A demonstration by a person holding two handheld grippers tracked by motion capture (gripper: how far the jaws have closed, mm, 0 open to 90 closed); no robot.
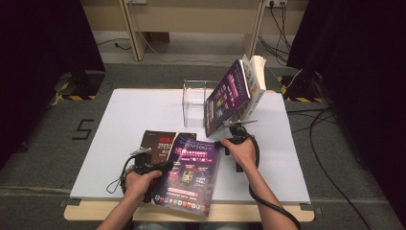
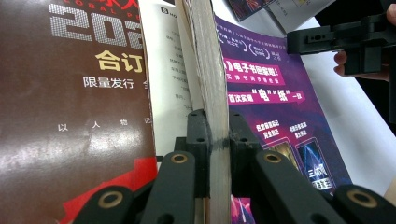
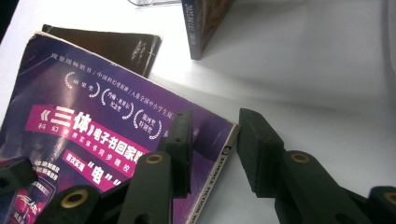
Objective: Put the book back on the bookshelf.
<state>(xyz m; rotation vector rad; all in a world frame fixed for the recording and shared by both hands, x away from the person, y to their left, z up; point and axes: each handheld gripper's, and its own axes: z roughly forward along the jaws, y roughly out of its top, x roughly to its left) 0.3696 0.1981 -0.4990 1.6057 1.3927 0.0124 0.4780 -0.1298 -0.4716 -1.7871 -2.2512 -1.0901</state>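
Observation:
A purple-covered book (image 1: 191, 177) lies at the table's front over part of a dark brown book (image 1: 158, 141), and its near end reaches past the table edge. My left gripper (image 1: 167, 165) is shut on its left page edge. In the left gripper view both pads (image 2: 238, 137) press the page block (image 2: 217, 93), with the purple cover (image 2: 271, 93) to the right. My right gripper (image 1: 224, 143) is at the book's far right corner. In the right gripper view its jaws (image 3: 215, 140) stand open astride the spine corner (image 3: 224, 149), and the right pad is clear of it.
A clear acrylic stand (image 1: 194, 100) sits at the back middle of the white table board (image 1: 129, 115). Another purple book (image 1: 225, 98) and a white one (image 1: 256, 81) lean against it. Cables and table legs lie beyond the far edge.

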